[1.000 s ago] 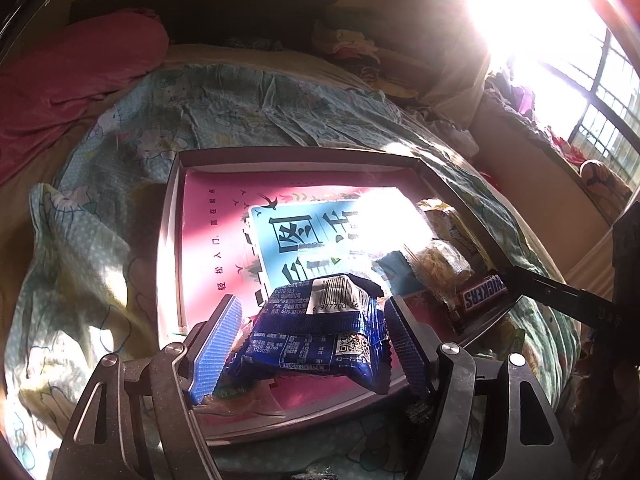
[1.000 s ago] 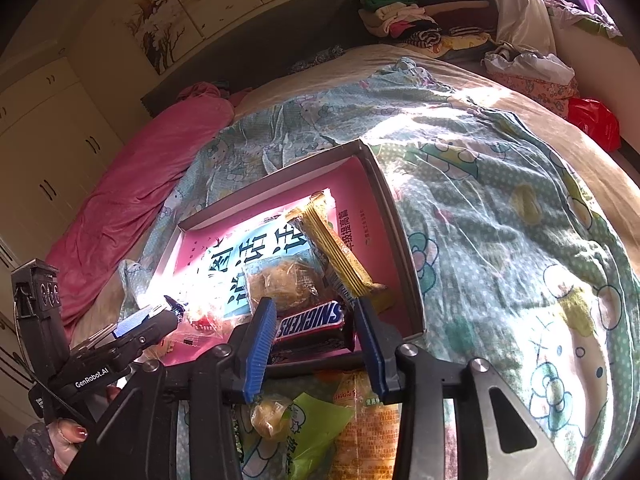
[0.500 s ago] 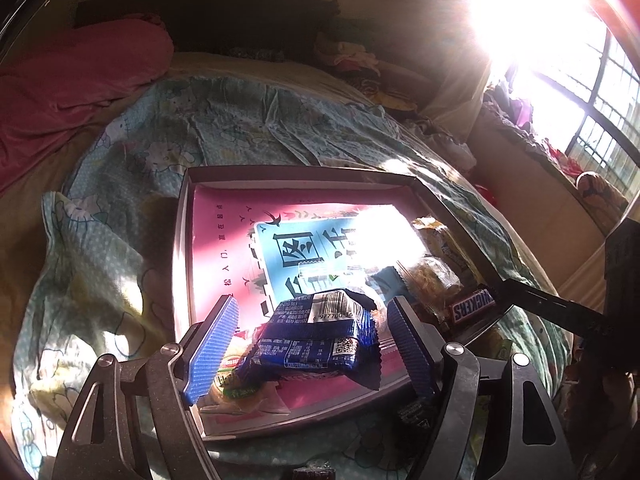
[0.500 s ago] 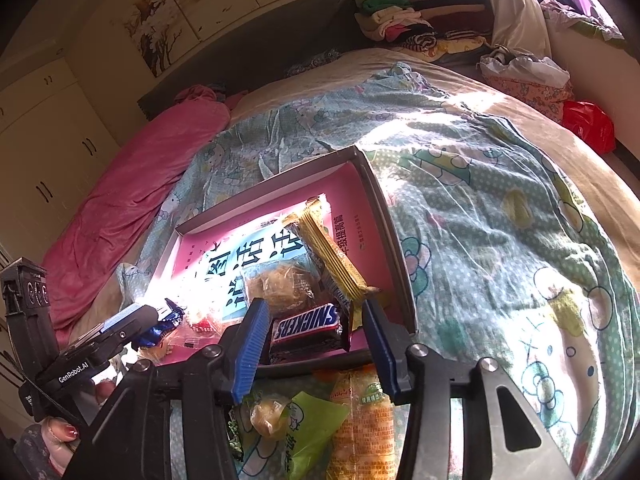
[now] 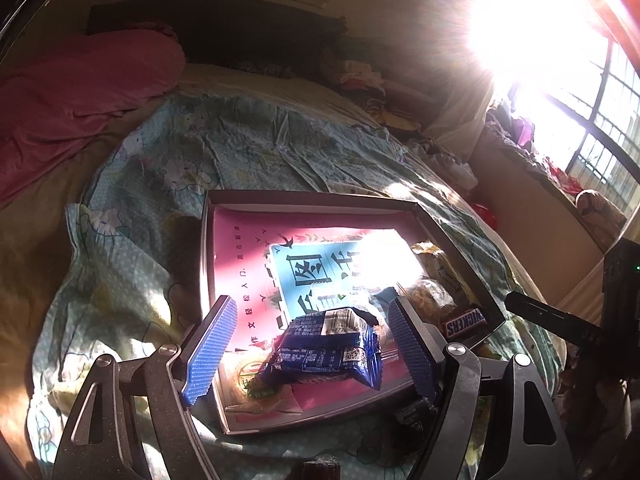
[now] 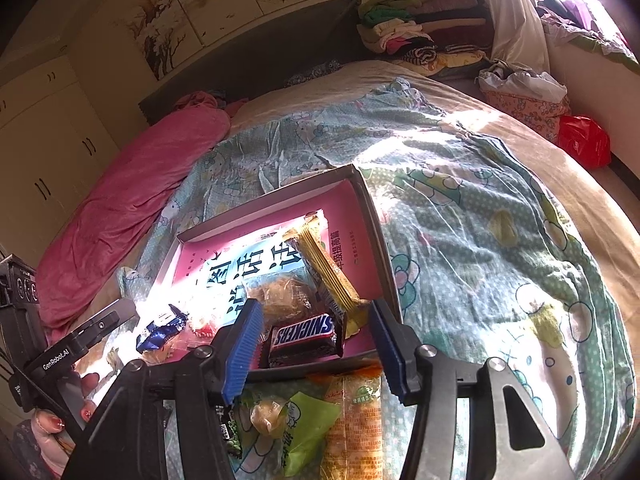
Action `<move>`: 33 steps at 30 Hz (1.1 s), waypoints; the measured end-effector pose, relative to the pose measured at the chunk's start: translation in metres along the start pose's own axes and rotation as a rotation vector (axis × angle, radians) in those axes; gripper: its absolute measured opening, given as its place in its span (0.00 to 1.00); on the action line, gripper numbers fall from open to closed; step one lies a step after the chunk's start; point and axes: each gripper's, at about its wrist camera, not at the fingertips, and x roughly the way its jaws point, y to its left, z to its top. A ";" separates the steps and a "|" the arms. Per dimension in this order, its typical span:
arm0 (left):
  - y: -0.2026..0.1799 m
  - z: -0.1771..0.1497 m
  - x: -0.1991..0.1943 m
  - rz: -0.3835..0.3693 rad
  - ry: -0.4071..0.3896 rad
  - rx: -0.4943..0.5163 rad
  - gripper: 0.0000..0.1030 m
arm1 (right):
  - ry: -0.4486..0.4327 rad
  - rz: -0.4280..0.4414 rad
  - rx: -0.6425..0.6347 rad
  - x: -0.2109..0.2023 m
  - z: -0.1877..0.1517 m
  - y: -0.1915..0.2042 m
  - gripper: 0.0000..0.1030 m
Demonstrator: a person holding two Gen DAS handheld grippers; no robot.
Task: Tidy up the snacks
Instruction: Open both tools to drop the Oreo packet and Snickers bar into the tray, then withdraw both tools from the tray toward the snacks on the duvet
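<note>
Left wrist: blue packet [image 5: 326, 354] near tray [image 5: 312, 196] front edge, fingers [image 5: 210, 348] clear.

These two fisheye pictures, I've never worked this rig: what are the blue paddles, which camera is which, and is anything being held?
No robot arm here: a person carries a two-finger gripper in each hand, and each camera looks forward along its fingers. The blue paddles are those fingers. The left gripper is open above a blue snack packet lying in the shallow box on the bed; it is not clamped. The right gripper is open too, with a Snickers bar lying in the box corner between its fingers, beside a yellow wafer pack. More snacks, including an orange packet, wait on the quilt outside. Nothing is held.
</note>
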 end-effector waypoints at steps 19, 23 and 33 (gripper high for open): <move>-0.002 -0.013 -0.019 0.001 0.002 0.017 0.77 | 0.004 0.008 -0.054 -0.011 -0.005 0.015 0.54; -0.005 -0.015 -0.023 0.001 0.001 0.027 0.77 | 0.005 0.007 -0.068 -0.014 -0.007 0.017 0.54; -0.010 -0.021 -0.022 -0.003 0.023 0.049 0.77 | 0.009 0.015 -0.091 -0.016 -0.010 0.023 0.54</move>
